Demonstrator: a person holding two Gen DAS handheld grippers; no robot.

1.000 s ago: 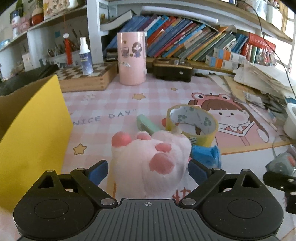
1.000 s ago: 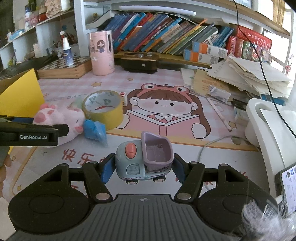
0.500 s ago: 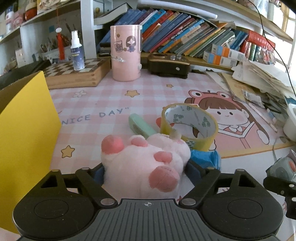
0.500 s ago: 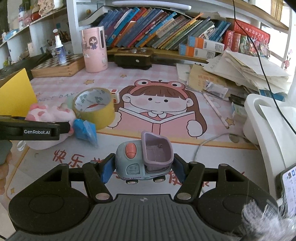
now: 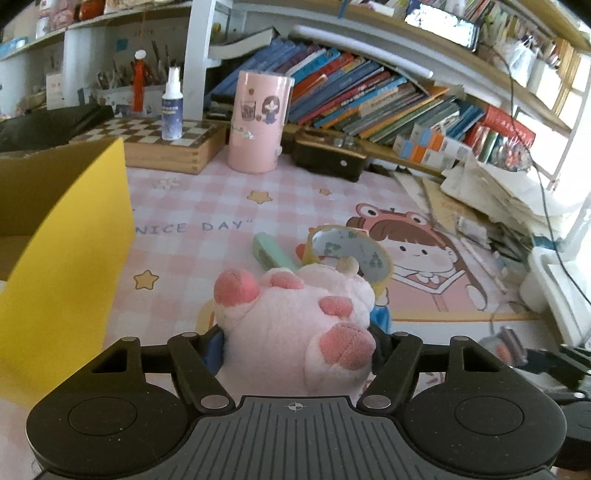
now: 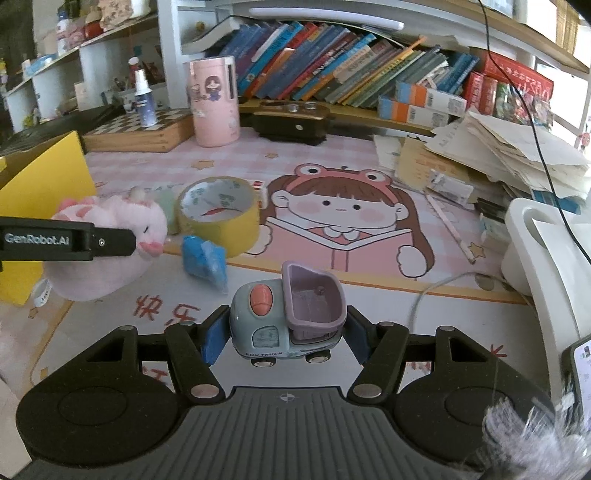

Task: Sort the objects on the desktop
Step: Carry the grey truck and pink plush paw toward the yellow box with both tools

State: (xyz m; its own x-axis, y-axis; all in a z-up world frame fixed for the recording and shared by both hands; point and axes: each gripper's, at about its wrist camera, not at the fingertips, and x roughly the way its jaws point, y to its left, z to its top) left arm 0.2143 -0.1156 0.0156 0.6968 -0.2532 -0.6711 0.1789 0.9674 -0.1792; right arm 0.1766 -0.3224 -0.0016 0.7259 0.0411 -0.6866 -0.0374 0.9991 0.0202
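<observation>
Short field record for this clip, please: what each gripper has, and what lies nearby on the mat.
left gripper: jaws closing, pads pressing the pink plush toy
right gripper: shut on the toy truck
on mat: tape roll, blue packet, green eraser
left edge: yellow box

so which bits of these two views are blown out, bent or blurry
Left wrist view: window light at the right washes out the paper stack, the shelf bows from the fisheye, and the right edge smears. Right wrist view: sharp on the toy truck, glare upper right, blurred fuzz bottom right.
</observation>
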